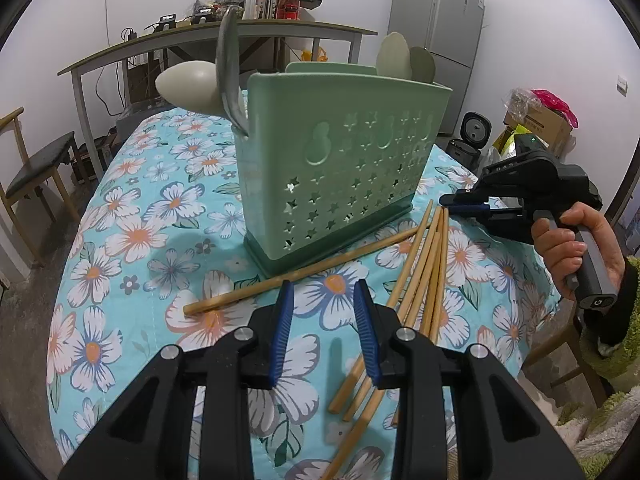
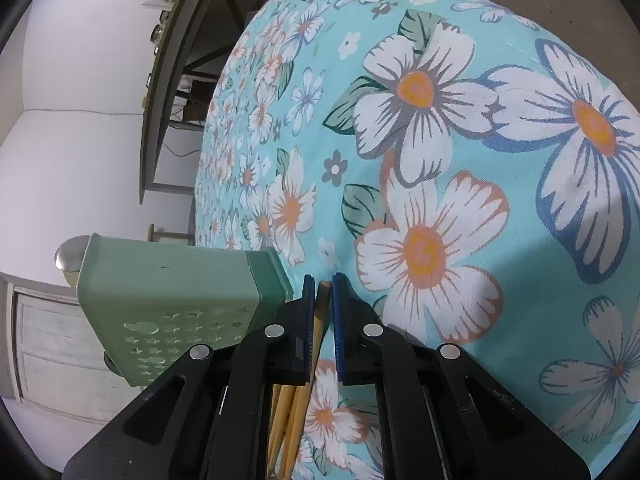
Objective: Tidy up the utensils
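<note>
Partly hidden, the spoons at the left end of the green utensil caddy (image 1: 340, 168) show only their bowls: a cream one (image 1: 186, 82) and a grey one (image 1: 228, 64), with handles sunk inside. Two pale green scoops (image 1: 404, 60) poke out at the far right corner. The left gripper (image 1: 326, 312) hovers over the floral tablecloth (image 1: 132, 208), jaws apart and empty, and its body cuts off the near ends of the loose bamboo chopsticks (image 1: 432, 264) lying right of the caddy. Further right, the right gripper (image 2: 323, 312) is clamped on one chopstick (image 2: 321, 300); a hand (image 1: 576, 252) squeezes its grip. Behind stand a cluttered desk (image 1: 224, 36), a wooden chair (image 1: 40, 172) and a silver fridge (image 1: 436, 28) against white walls.
</note>
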Tool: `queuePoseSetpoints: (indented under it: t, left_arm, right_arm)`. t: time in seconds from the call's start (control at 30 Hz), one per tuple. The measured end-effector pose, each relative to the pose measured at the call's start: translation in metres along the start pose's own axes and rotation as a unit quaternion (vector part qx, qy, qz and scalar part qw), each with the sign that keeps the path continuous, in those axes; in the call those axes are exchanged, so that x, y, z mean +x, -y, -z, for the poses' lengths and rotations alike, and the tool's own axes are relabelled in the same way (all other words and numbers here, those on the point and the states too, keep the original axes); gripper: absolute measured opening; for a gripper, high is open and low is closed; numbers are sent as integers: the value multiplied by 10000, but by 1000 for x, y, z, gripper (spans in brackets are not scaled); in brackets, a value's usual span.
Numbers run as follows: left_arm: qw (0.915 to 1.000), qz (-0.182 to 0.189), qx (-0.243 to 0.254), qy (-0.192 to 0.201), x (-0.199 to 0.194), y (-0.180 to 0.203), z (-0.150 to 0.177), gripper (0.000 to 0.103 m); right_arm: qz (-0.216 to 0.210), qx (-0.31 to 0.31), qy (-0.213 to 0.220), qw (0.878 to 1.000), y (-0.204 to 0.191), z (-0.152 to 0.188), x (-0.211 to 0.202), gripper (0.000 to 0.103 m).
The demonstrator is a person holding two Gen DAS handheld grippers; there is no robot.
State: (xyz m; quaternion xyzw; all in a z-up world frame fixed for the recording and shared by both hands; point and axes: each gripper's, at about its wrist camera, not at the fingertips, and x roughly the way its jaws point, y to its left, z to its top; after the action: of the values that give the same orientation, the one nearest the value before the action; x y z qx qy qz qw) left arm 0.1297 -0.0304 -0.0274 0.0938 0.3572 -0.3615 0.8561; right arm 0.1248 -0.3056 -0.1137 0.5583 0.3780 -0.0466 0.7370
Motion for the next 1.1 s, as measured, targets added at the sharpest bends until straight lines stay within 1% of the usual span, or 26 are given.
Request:
queuePoseSetpoints:
  t: [0.13, 0.23, 0.33, 0.47, 0.53, 0.63, 0.7, 0.83, 1.0, 1.1]
  left_arm:
    - [10000, -3, 0, 10, 0, -1, 0, 30]
    - [10000, -6, -17, 16, -1, -2, 0, 30]
    - [10000, 0, -36, 15, -1, -4, 0, 30]
    - [10000, 22, -34, 31, -2, -2, 0, 30]
    - [10000, 36, -15, 50, -3, 0, -1, 30]
    - [9999, 72, 13, 78, -6, 2, -2, 30]
    - [9999, 99, 21, 97, -8, 5, -2, 30]
    - [9994, 303, 50, 137, -10, 14, -2, 30]
    - [9972, 695, 272, 85, -8, 36, 2, 30]
    - [9947, 872, 531, -66, -1, 54, 6, 30]
  right_arm:
    - [177, -302, 104, 9993, -5, -2, -9, 7]
    - [481, -717, 198, 9961, -15, -7, -12, 8]
    - [1045, -1409, 187, 9843, -31, -8, -14, 10]
    - [1524, -1946, 187, 9688, -46, -3, -1, 11]
    - [1762, -2218, 210, 9588, -49, 4, 5, 12]
    - [1937, -2456, 265, 9495, -53, 10, 14, 13]
    - [2009, -2552, 303, 9453, -55, 13, 18, 13]
    - [2228, -2937, 351, 9289, -59, 20, 23, 12]
    - [2212, -3124, 259, 9235, -57, 27, 15, 11]
    - [2155, -3092, 229, 9260, -53, 33, 8, 11]
